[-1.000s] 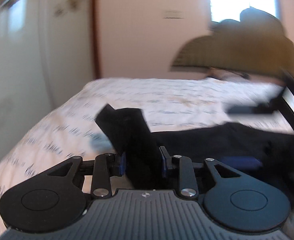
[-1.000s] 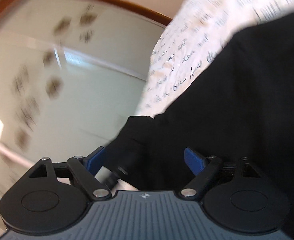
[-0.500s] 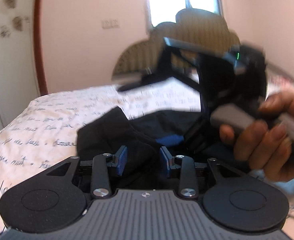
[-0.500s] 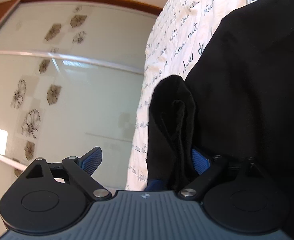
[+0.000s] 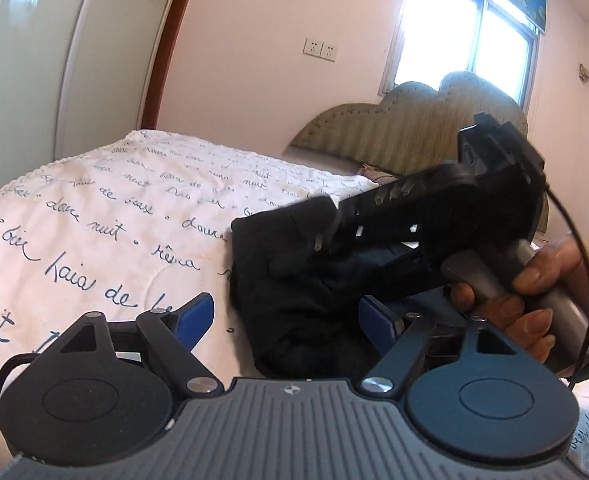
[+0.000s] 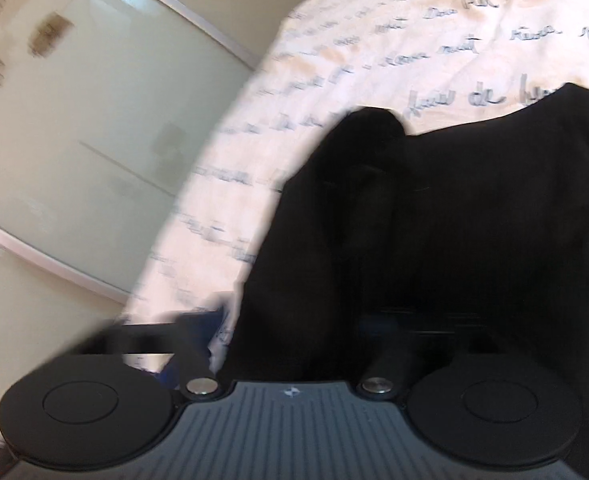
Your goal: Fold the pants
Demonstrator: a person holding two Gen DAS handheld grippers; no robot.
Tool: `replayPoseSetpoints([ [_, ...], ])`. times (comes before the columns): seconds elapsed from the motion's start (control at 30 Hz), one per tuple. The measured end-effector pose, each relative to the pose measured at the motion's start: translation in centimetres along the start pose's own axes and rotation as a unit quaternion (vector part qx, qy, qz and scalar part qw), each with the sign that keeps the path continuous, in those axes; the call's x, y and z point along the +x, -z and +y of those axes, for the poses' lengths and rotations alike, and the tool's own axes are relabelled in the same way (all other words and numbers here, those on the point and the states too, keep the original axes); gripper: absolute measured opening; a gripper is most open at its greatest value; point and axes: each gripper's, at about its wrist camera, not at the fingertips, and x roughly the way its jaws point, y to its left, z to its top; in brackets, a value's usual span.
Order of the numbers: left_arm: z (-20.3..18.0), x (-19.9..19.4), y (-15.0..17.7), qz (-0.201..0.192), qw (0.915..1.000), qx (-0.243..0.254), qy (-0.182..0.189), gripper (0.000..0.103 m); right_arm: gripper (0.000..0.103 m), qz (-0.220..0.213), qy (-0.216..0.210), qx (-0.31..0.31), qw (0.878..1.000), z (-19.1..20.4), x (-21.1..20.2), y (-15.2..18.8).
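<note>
The black pants (image 5: 294, 280) lie bunched on the white bedspread with blue script (image 5: 94, 216). My left gripper (image 5: 288, 320) is open, its blue pads wide apart either side of the cloth, which lies loose between them. The right gripper's body (image 5: 454, 216), held in a hand, hovers over the pants in the left wrist view. In the right wrist view the pants (image 6: 434, 220) fill the frame and cover the right gripper (image 6: 294, 320). Its left blue finger (image 6: 202, 320) shows blurred; the right one is hidden under cloth.
A padded tan headboard (image 5: 414, 128) stands at the far end of the bed, under a bright window (image 5: 466, 36). A sliding wardrobe door (image 5: 26, 48) stands left of the bed and shows in the right wrist view (image 6: 94, 120) too.
My left gripper has opened and let go of the pants fold, which dropped onto the bed. The right gripper has swung down over the pants, its view now blurred.
</note>
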Motion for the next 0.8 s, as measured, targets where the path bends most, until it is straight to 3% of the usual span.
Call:
replayPoseSetpoints([
  [0.07, 0.0, -0.4, 0.1, -0.007, 1.0, 0.002, 0.005, 0.085, 0.025, -0.006, -0.022, 0.002, 1.0, -0.6, -0.3, 0.3],
  [0.37, -0.2, -0.6, 0.2, -0.039, 0.9991, 0.01, 0.012, 0.091, 0.019, -0.034, -0.032, -0.006, 0.999, -0.1, -4.2, -0.5],
  [0.53, -0.4, -1.0, 0.3, -0.045, 0.9988, 0.012, 0.011, 0.097, 0.018, -0.066, -0.032, 0.009, 0.997, -3.3, -11.1, -0.4],
  [0.67, -0.8, -1.1, 0.3, -0.044, 0.9987, 0.021, 0.011, 0.097, 0.019, -0.103, -0.008, 0.014, 0.995, -6.2, -18.1, 1.2],
  [0.8, -1.4, -0.6, 0.3, -0.032, 0.9984, 0.044, 0.016, 0.097, 0.019, -0.131, 0.029, 0.058, 0.989, -10.8, -23.8, 3.9],
])
